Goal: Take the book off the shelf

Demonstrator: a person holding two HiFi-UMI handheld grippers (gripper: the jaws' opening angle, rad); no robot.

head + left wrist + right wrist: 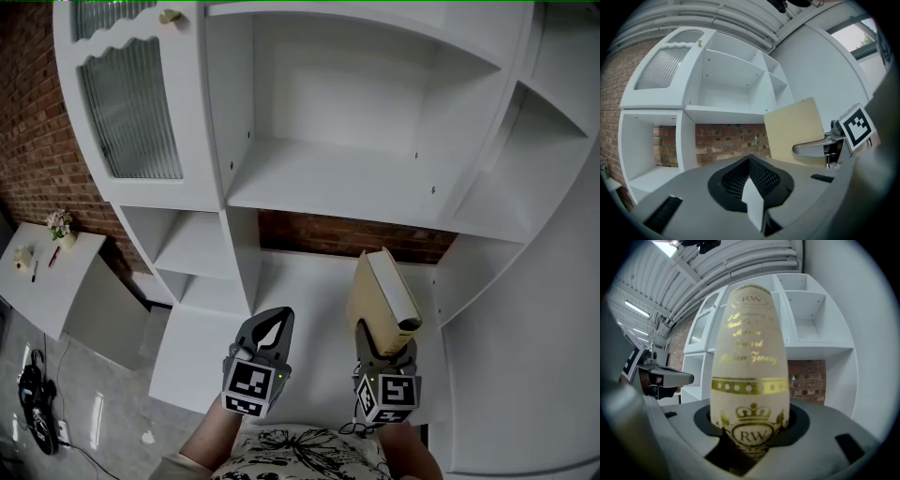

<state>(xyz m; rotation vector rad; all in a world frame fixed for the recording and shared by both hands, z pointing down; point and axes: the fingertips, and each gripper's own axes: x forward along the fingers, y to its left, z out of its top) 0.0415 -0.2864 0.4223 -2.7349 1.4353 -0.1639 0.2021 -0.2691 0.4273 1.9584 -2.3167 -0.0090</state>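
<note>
The book [382, 298] has a cream cover and gold lettering on its spine [751, 357]. My right gripper [385, 345] is shut on its lower end and holds it upright in front of the white shelf unit [328, 183], clear of the compartments. In the left gripper view the book [794, 131] shows at the right, with one right finger [816, 148] across its cover. My left gripper [274, 326] hangs to the left of the book at about the same height. Its jaws meet at the tips with nothing between them [750, 185].
The shelf compartments [337, 103] in view are bare, with a red brick wall [328, 234] showing behind the lower opening. A ribbed glass door [131, 103] closes the upper left compartment. A white side table [42, 272] with flowers stands at the far left, and cables [37, 403] lie on the floor.
</note>
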